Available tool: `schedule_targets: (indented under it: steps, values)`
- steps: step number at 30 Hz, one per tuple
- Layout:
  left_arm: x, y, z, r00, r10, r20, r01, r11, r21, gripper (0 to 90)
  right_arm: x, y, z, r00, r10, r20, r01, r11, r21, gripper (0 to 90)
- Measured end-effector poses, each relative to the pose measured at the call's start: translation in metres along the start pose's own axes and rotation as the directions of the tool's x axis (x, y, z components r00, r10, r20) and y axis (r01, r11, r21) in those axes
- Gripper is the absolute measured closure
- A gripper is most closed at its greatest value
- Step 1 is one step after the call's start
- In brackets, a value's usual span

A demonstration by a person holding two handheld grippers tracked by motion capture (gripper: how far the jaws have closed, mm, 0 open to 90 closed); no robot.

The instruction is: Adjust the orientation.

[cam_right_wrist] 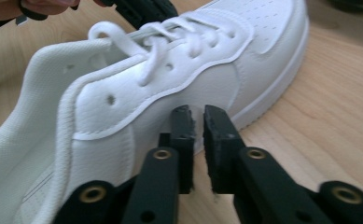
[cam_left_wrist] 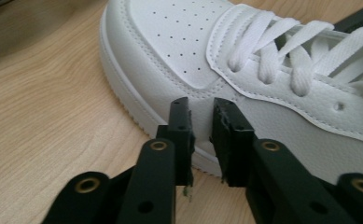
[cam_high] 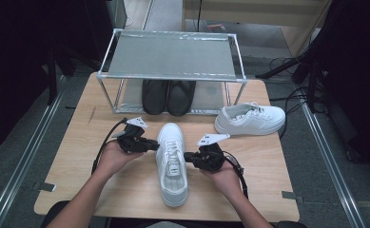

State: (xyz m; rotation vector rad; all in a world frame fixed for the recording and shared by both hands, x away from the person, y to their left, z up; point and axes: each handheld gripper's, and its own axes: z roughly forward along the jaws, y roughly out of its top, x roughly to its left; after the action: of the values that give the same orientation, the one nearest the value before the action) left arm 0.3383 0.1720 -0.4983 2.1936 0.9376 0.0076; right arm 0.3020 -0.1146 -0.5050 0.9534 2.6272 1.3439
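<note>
A white lace-up sneaker [cam_high: 172, 161] lies on the wooden table [cam_high: 121, 190], toe pointing away from the person. My left gripper [cam_high: 155, 145] points at its left side near the toe box. In the left gripper view the jaws [cam_left_wrist: 201, 105] stand a narrow gap apart with nothing between them, tips right at the sneaker [cam_left_wrist: 263, 56] above its sole. My right gripper [cam_high: 187, 156] points at the opposite side. Its jaws [cam_right_wrist: 197, 112] are also slightly apart and empty, just short of the sneaker's [cam_right_wrist: 170, 84] side panel.
A second white sneaker [cam_high: 250, 118] lies on its own at the right rear of the table. A metal-framed shoe rack [cam_high: 170, 54] stands at the back, with a pair of black shoes [cam_high: 168, 95] on its lower level.
</note>
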Motion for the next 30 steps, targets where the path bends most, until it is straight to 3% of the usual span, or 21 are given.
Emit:
schedule_targets:
  steps: [10,17,30]
  values:
    - [0.003,-0.001,-0.006,0.9994,-0.006,-0.033,0.005,0.9995,-0.030,48.0,-0.024,-0.003,-0.013,0.9988,0.029,0.040,-0.028,0.999,-0.031,51.6]
    - [0.002,-0.004,-0.007,0.9998,0.013,-0.013,-0.014,0.9993,-0.035,40.2,-0.038,-0.004,-0.033,0.9962,0.038,0.078,-0.033,0.997,-0.068,49.7]
    - [0.003,-0.017,-0.013,0.9994,-0.004,-0.034,0.003,0.9995,-0.033,37.2,-0.064,0.005,-0.059,0.9884,0.091,0.121,-0.079,0.991,-0.104,51.7]
